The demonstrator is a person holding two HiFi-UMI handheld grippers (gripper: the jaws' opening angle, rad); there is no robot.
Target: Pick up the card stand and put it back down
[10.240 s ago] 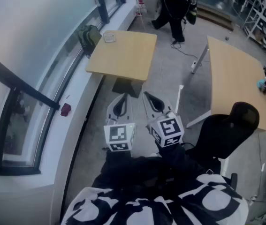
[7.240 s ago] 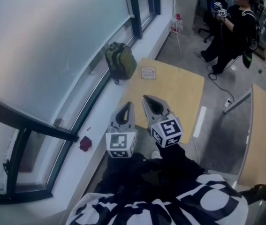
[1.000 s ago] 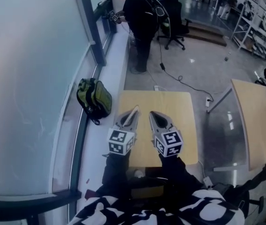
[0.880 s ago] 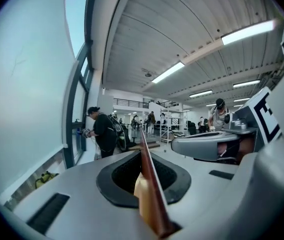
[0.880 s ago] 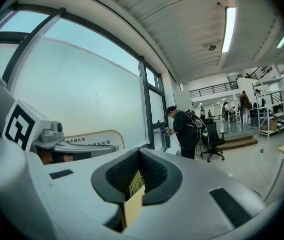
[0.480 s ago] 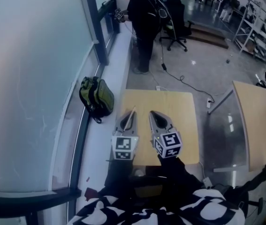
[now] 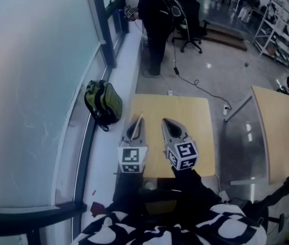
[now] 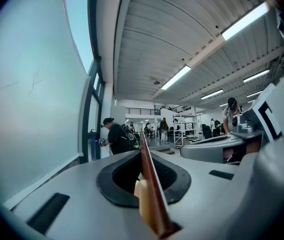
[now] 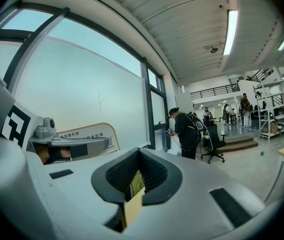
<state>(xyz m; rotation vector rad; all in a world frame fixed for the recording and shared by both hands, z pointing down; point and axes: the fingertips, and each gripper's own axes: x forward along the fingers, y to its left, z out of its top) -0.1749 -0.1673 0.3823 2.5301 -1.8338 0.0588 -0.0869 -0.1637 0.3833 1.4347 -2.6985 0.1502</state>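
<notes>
In the head view the left gripper and right gripper hover over a wooden table, a green backpack to the left and a person beyond, the card stand not discernible; in the left gripper view the jaws are clenched, empty; in the right gripper view the jaws are pressed together on nothing, a lettered card behind the left gripper.

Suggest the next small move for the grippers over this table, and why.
Probably lower the left gripper toward the table and open its jaws: it and the right gripper hang level above the table, jaws shut on nothing, and the card stand shows in no view, perhaps hidden beneath them.
</notes>
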